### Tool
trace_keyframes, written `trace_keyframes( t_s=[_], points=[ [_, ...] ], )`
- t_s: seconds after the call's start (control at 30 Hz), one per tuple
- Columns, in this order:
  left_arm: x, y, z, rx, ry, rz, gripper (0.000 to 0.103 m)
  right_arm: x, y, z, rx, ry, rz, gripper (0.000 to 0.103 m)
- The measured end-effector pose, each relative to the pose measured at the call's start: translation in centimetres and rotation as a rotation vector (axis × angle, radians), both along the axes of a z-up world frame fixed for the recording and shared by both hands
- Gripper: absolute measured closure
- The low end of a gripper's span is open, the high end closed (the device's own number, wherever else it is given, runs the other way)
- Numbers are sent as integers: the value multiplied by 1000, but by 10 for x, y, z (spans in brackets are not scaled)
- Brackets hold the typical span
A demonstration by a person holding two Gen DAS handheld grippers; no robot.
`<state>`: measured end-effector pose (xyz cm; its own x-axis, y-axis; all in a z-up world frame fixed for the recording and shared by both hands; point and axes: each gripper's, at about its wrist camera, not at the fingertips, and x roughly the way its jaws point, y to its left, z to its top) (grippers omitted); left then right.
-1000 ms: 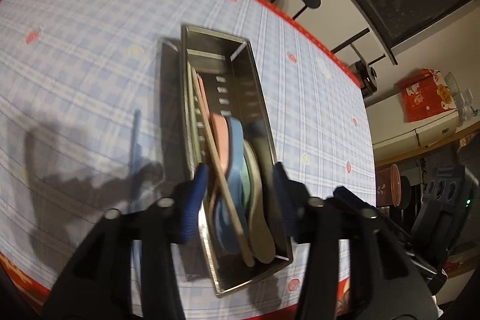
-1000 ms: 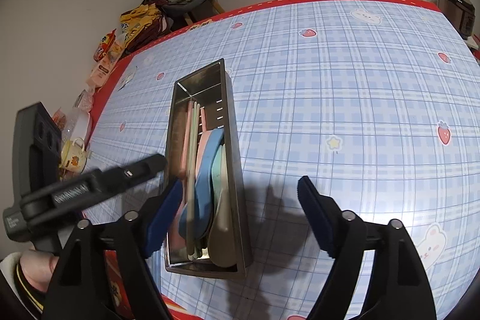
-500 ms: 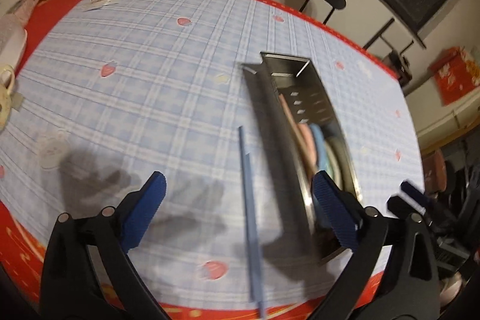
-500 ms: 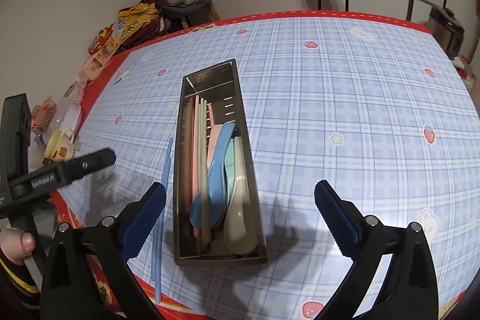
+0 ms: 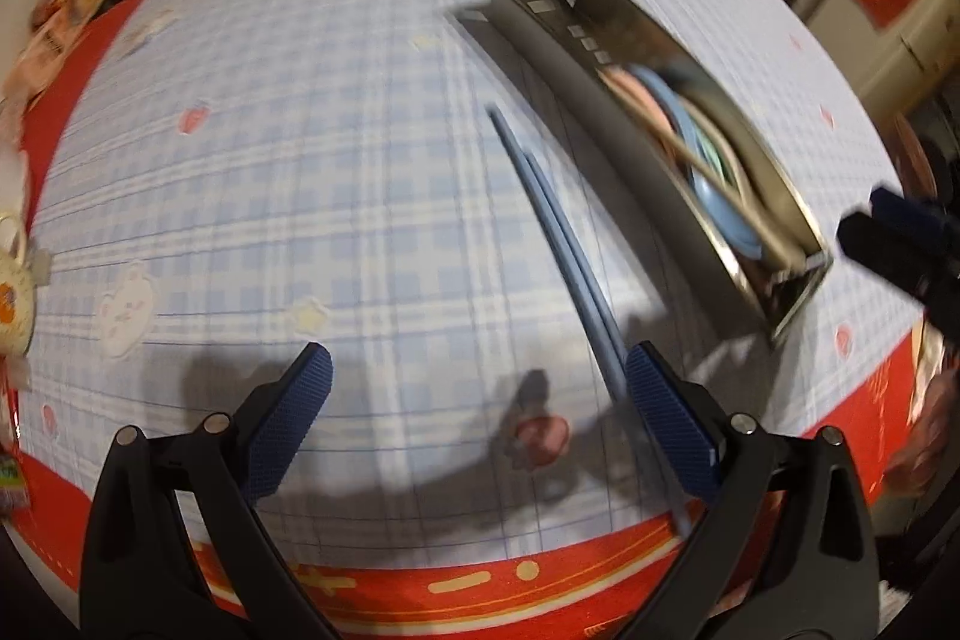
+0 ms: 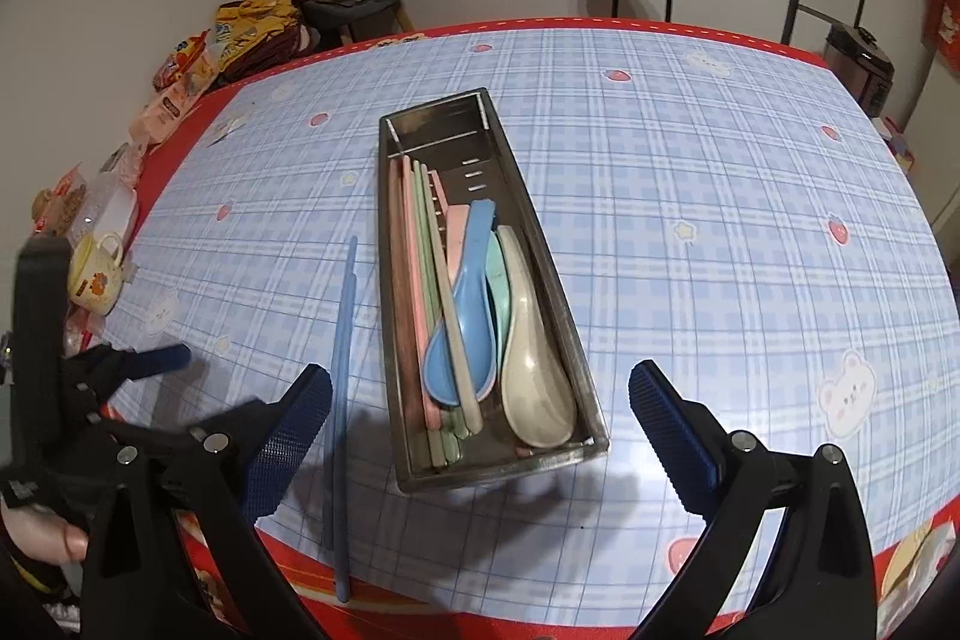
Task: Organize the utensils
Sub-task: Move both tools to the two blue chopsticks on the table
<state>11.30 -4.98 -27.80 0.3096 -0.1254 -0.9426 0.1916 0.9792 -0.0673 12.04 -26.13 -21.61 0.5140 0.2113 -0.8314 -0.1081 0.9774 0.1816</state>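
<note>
Steel utensil tray [image 6: 543, 244] on checked tablecloth [image 6: 720, 232], already loaded: pink and green chopsticks [image 6: 420, 292] along left side, blue spoon [image 6: 462, 316] and cream spoon [image 6: 534, 376] at near end. Blue chopsticks [image 6: 341, 376] lie outside, just beside tray's left wall, tips past table edge. Judgement: task mostly done; this pair left to stow. Left gripper [image 5: 477, 421] spread wide, empty, right pad near blue chopsticks [image 5: 558, 244]. Right gripper [image 6: 480, 436] spread wide, empty, above tray's near end.

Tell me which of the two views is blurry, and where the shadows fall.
Left wrist view: motion-smeared, metal tray and blue chopsticks soft, gripper shadow dark on the tablecloth. Right wrist view: sharp, tray casts a shadow toward the near edge; fisheye bends both.
</note>
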Motion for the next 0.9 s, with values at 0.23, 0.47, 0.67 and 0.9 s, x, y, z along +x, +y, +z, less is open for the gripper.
trace_keyframes(
  t_s=[0.23, 0.47, 0.67, 0.9],
  points=[
    [5, -21, -22, 47, 15, -90, 6, -10, -11, -1, -17, 5, -56, 6],
    [11, -18, -33, 73, 50, -64, 6, -15, -24, 0, -19, 5, -101, 6],
    [13, -18, -38, 70, 53, -57, 6, -15, -23, -3, -19, 15, -90, 6],
    [15, -18, -41, 101, 54, -24, 5, -18, -25, -3, -28, 12, -81, 6]
  ],
)
